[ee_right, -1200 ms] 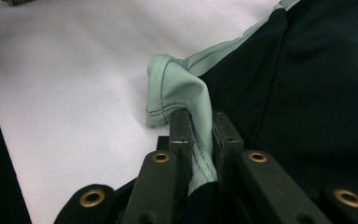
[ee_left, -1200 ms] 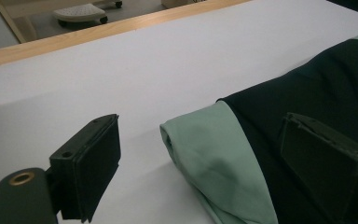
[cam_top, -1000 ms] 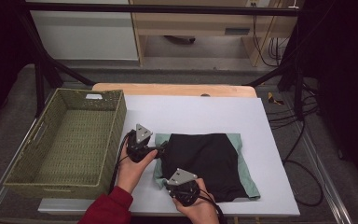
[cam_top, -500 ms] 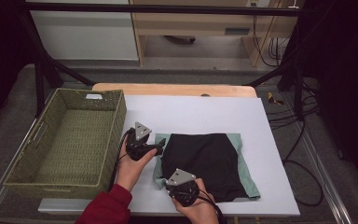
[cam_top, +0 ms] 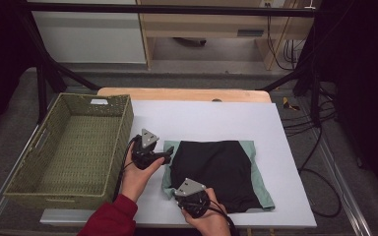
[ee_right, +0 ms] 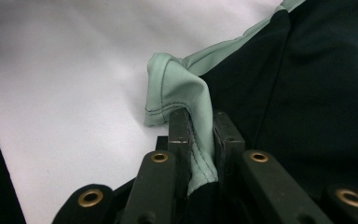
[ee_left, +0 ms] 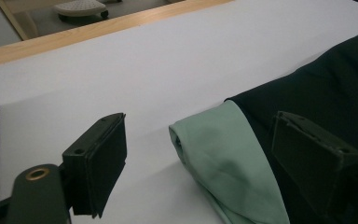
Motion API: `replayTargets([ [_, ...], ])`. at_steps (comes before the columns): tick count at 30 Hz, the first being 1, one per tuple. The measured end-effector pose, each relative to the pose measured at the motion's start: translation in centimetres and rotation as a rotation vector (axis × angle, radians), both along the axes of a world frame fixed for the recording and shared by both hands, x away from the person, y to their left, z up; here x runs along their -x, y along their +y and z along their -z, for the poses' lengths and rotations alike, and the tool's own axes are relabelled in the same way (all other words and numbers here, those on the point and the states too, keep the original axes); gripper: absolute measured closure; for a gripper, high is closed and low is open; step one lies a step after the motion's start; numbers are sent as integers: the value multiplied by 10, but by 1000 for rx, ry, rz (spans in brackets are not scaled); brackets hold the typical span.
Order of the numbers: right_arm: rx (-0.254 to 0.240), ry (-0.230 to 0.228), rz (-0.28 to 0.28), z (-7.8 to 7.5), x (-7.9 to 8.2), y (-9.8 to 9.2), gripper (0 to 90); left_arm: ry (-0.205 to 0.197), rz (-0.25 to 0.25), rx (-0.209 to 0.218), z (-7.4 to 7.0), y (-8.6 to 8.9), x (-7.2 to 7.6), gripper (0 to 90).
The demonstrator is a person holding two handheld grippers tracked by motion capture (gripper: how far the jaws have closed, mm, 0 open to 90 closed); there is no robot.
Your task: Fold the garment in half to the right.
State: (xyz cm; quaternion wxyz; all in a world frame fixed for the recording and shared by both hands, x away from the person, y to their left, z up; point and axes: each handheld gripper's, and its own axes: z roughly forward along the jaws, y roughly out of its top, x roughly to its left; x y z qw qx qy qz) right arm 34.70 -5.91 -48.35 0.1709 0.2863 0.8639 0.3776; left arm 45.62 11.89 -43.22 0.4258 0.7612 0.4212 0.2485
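Observation:
A black cloth (cam_top: 216, 167) lies on a mint green cloth (cam_top: 258, 182) on the white table (cam_top: 216, 118). My left gripper (cam_top: 168, 153) is at the pile's left edge. Its jaws stand wide apart and have just been closing a little. In the left gripper view (ee_left: 205, 163) the rolled green edge (ee_left: 214, 154) lies between them and the pads do not press on it. My right gripper (cam_top: 183, 191) is at the pile's front left corner. It is shut on the green hem (ee_right: 179, 88), which bunches up above the pads (ee_right: 179, 128) in the right gripper view.
A woven green basket (cam_top: 123, 132) with nothing in it stands at the table's left, close to my left hand. A wooden strip (cam_top: 187, 93) runs along the far edge. Cables (cam_top: 315, 123) trail on the floor at the right.

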Motion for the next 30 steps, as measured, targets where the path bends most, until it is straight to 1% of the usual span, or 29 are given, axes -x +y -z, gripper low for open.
replayTargets([
  [3,3,-5,-5,0,0,0,806,1,-3,4,1,-1,-1,184],
  [5,6,-11,-6,0,0,0,807,17,8,5,4,-5,-2,187],
  [7,9,-13,-7,0,1,0,806,24,17,1,7,-8,-4,188],
  [9,17,-18,-9,0,1,1,806,44,21,-1,12,-12,-7,194],
  [10,19,-19,-11,0,1,1,806,56,24,7,14,-14,-7,194],
  [11,19,-19,-11,0,1,1,806,56,24,7,14,-14,-7,194],
  [12,20,-20,-10,0,1,1,806,68,27,4,18,-17,-8,193],
  [14,32,-28,-12,0,2,2,806,71,33,-4,21,-20,-6,194],
  [17,34,-33,-12,0,2,3,805,76,37,-6,24,-21,-4,193],
  [19,48,-41,-11,0,3,4,804,85,43,-14,28,-22,-3,193],
  [20,48,-41,-10,0,3,4,804,90,48,-18,32,-23,-2,193],
  [21,48,-41,-10,0,3,4,804,90,48,-18,32,-23,-2,193],
  [22,47,-43,-11,0,3,4,804,87,58,-15,35,-22,-4,201],
  [23,47,-43,-11,0,3,4,804,87,58,-15,35,-22,-4,218],
  [24,46,-43,-10,0,3,4,803,104,67,2,38,-21,-6,229],
  [25,46,-44,-11,0,3,4,804,110,73,11,39,-21,-7,237],
  [27,44,-44,-11,0,3,4,804,120,89,32,41,-20,-8,286],
  [28,45,-45,-13,0,3,4,804,129,101,53,42,-20,-8,325],
  [29,45,-45,-13,0,3,4,804,129,101,53,42,-20,-8,369],
  [30,45,-45,-11,0,3,4,803,138,117,75,43,-20,-9,408],
])
